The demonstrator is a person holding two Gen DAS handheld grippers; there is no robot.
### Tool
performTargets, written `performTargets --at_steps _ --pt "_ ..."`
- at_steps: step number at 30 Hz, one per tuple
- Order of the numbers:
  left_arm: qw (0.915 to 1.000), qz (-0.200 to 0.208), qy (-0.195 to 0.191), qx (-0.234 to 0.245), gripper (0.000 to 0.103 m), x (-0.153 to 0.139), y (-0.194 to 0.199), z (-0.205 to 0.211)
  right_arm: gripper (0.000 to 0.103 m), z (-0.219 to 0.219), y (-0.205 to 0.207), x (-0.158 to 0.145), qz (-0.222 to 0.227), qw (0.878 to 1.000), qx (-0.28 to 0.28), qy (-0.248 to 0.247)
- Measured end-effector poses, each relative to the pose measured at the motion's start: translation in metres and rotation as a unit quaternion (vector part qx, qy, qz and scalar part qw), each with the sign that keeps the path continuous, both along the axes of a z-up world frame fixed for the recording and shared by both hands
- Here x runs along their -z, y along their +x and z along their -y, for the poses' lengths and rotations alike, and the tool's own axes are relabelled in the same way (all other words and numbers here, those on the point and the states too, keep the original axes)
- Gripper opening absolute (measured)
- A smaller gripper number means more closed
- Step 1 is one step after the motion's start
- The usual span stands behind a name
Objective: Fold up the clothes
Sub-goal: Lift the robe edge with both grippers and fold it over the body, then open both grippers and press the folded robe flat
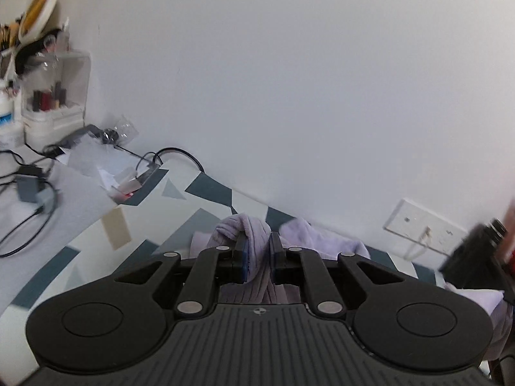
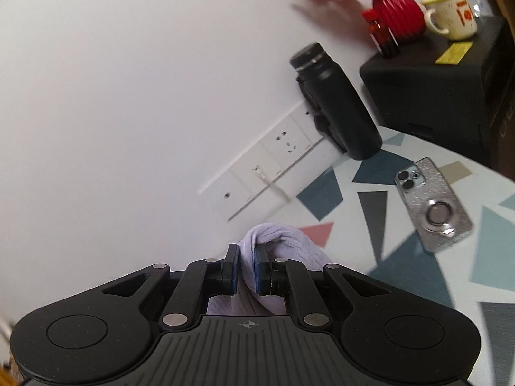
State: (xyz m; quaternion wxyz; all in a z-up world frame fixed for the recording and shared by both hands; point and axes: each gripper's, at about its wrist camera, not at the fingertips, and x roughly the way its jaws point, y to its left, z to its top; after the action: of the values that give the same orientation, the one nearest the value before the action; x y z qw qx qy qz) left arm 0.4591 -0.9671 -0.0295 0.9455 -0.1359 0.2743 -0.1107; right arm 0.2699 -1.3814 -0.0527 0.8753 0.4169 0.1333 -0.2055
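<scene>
A pale lilac ribbed garment [image 1: 254, 241] is bunched between the blue pads of my left gripper [image 1: 258, 251], which is shut on a fold of it. More of the cloth [image 1: 325, 241] lies behind on the patterned table, against the white wall. In the right wrist view the same lilac garment [image 2: 276, 241] rises in a hump between the pads of my right gripper [image 2: 247, 267], shut on it. The cloth hangs down under both grippers, hidden by their bodies.
The table [image 1: 180, 206] has a geometric blue, grey and white cover. Cables [image 1: 25, 193], papers and a cosmetics organiser [image 1: 54, 96] crowd the left. A black bottle [image 2: 338, 103], phone [image 2: 431, 202], black box [image 2: 444, 87] with red vase [image 2: 396, 9] and mug [image 2: 450, 13] stand right. Wall sockets [image 2: 276, 160] sit behind.
</scene>
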Motion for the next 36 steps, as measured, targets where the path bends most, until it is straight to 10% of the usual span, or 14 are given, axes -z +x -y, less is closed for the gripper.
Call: performTargets --at_steps 13,18,22,24,30,36 --pt "0.9891 -0.114 0.089 0.026 0.013 0.113 0.13 0.021 0.01 0.032 0.158 0.103 -0.152 0.988 0.037 0.018" --pt "0.9877 -0.119 0.092 0.041 0.03 0.097 0.131 0.014 0.047 0.036 0.145 0.106 -0.102 0.991 0.037 0.078" --pt "0.9891 -0.119 0.071 0.05 0.035 0.067 0.104 0.001 0.055 0.034 0.119 0.087 -0.027 0.991 0.03 0.129" --pt "0.9891 -0.118 0.069 0.056 0.061 0.054 0.085 -0.001 0.055 0.026 0.104 0.074 -0.006 0.992 0.012 0.125" --pt "0.9802 -0.108 0.135 0.097 0.067 0.07 0.031 0.031 0.057 -0.014 0.07 0.058 -0.04 0.996 -0.04 0.067" --pt "0.9669 -0.104 0.191 0.133 0.067 0.091 -0.003 0.062 0.057 -0.063 0.064 0.063 -0.179 0.977 -0.078 -0.089"
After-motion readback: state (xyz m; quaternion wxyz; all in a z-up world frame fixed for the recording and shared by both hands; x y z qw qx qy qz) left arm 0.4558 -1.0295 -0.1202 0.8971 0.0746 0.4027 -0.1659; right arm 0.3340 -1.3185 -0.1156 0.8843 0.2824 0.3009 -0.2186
